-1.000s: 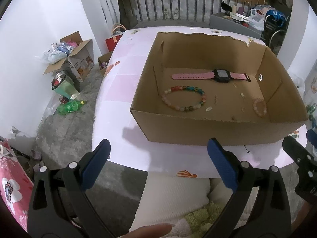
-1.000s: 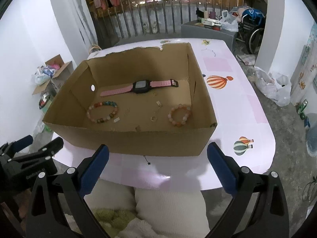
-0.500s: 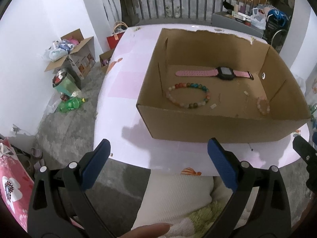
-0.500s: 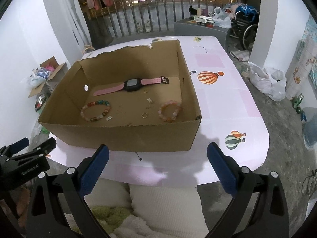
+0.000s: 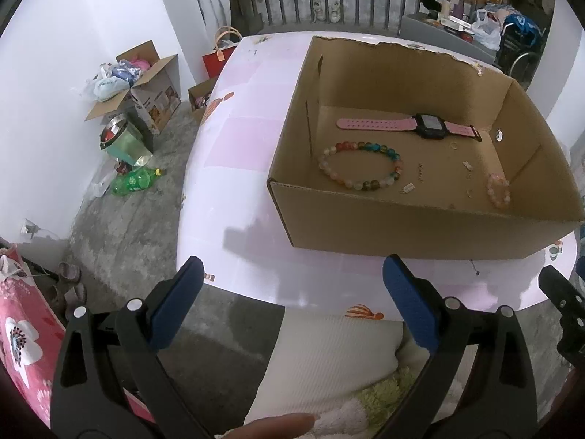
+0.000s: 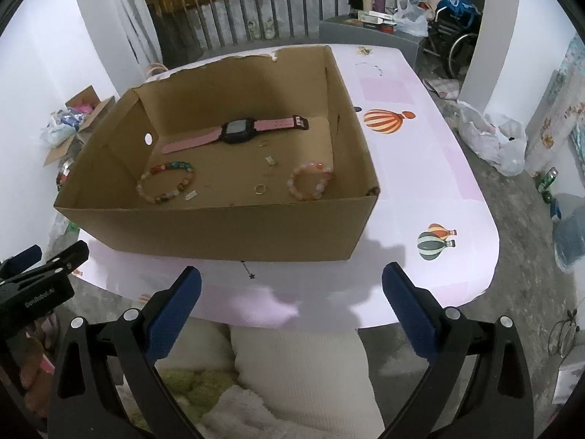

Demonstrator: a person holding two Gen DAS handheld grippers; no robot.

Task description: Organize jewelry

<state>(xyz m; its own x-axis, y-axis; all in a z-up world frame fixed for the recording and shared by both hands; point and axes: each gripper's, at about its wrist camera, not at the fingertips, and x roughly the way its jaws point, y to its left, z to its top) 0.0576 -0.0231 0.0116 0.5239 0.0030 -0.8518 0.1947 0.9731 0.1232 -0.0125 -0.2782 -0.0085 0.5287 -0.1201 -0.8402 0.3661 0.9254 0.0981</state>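
Note:
An open cardboard box point(image 5: 420, 226) point(image 6: 219, 226) stands on the pink table. Inside lie a pink-strapped watch point(image 5: 409, 124) point(image 6: 237, 132), a multicoloured bead bracelet point(image 5: 360, 164) point(image 6: 166, 182), a pink bead bracelet point(image 5: 498, 190) point(image 6: 309, 180), a small ring point(image 6: 259, 189) and tiny loose pieces. My left gripper point(image 5: 292, 300) is open and held off the table's near edge, left of the box. My right gripper point(image 6: 292, 296) is also open and empty, in front of the box. Neither touches anything.
The table point(image 6: 420, 168) carries balloon stickers and a thin chain point(image 6: 373, 66) at its far side. Open cartons, a bin and a green bottle point(image 5: 133, 183) litter the floor on the left. The person's cream-clad legs point(image 6: 303, 366) are below the grippers.
Both grippers have drawn back and up from the box, so it looks smaller and farther away. Nothing in the box has moved.

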